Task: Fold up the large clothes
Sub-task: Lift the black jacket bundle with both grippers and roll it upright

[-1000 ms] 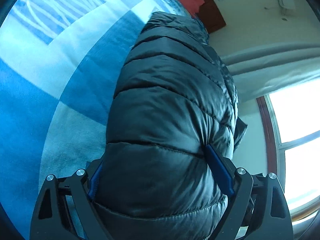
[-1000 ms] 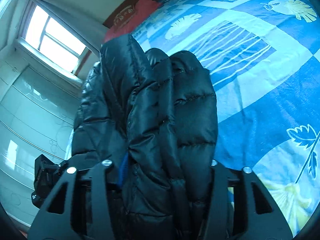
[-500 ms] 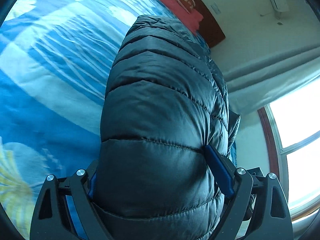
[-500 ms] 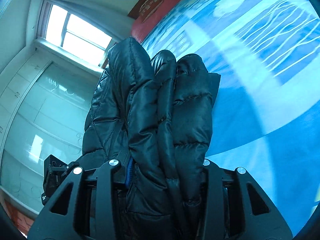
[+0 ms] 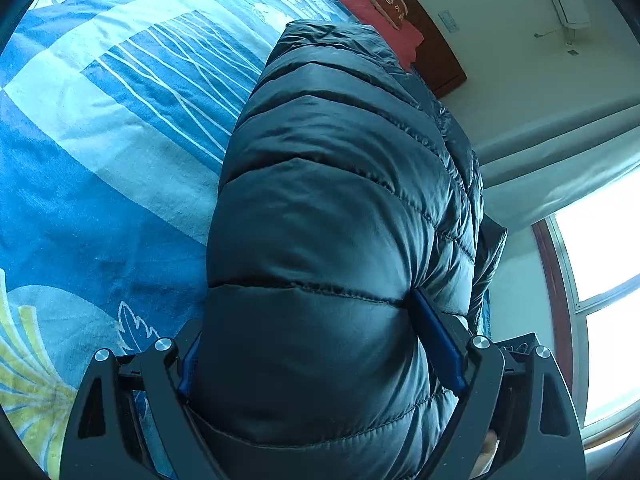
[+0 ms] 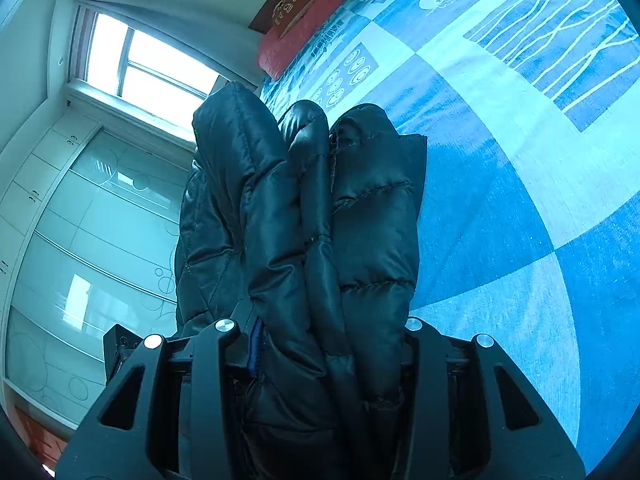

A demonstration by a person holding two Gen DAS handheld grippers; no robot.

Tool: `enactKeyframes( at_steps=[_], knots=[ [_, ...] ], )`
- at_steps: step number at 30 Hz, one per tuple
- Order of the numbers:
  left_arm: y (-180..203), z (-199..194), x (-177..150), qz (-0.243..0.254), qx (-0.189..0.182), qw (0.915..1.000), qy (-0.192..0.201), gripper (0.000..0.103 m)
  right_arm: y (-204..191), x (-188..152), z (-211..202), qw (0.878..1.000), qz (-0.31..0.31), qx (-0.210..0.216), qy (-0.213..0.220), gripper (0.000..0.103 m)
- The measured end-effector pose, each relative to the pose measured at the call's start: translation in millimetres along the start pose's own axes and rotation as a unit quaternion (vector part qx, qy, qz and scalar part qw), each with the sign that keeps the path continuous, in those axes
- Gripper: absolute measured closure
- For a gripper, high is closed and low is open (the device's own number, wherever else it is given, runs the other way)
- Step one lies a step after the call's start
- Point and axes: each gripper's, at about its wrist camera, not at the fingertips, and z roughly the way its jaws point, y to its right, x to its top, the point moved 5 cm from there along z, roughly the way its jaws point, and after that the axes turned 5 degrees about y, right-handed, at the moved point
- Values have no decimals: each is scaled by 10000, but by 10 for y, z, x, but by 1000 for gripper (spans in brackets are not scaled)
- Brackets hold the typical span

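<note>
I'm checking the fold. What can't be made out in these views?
- Left wrist view: the jacket hides where it meets the bed, and the left gripper's fingertips.
- Right wrist view: jacket layers cover the right gripper's pads; the lower edge cuts off the jacket.

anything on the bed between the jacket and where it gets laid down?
Nothing visible. The puffer jacket is held by both the left gripper and the right gripper, above the blue patterned bedspread. The spread around it looks bare; the red pillow sits far off at the headboard. The patch directly under the jacket is hidden.
</note>
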Motion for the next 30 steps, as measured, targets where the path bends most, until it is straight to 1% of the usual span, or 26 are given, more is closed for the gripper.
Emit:
enactKeyframes(
  at_steps=[7,8,11,14,16,17,19,22,27,30],
  knots=[
    [-30,11,23,-11,0,10000,-8,17,18,0,0,10000,3,-39,-3,61],
    [-82,-42,27,-10,-2,10000,-14,16,18,1,-4,10000,8,-42,-6,60],
    [-95,-53,34,-34,-31,10000,-41,16,20,4,-15,10000,10,-58,-25,57],
    [-179,-121,46,-143,-177,9997,-120,15,9,10,-30,9999,-67,-137,-16,50],
    [-224,-155,53,-209,-253,9993,-201,16,2,18,-50,9997,-139,-178,-9,43],
    [-243,-179,55,-249,-267,9990,-241,16,-4,18,-64,9995,-191,-240,-3,41],
    [-275,-240,56,-326,-272,9987,-269,16,-3,24,-100,9992,-238,-310,26,31],
    [-312,-373,52,-334,-224,9990,-179,16,12,21,-172,9992,-241,-331,47,25],
    [-380,-550,99,-222,-140,9996,39,16,19,17,-296,9992,-272,-277,58,24],
    [-463,-601,231,-373,-83,9991,157,16,-27,95,-351,9987,-377,-325,134,23]
  ],
)
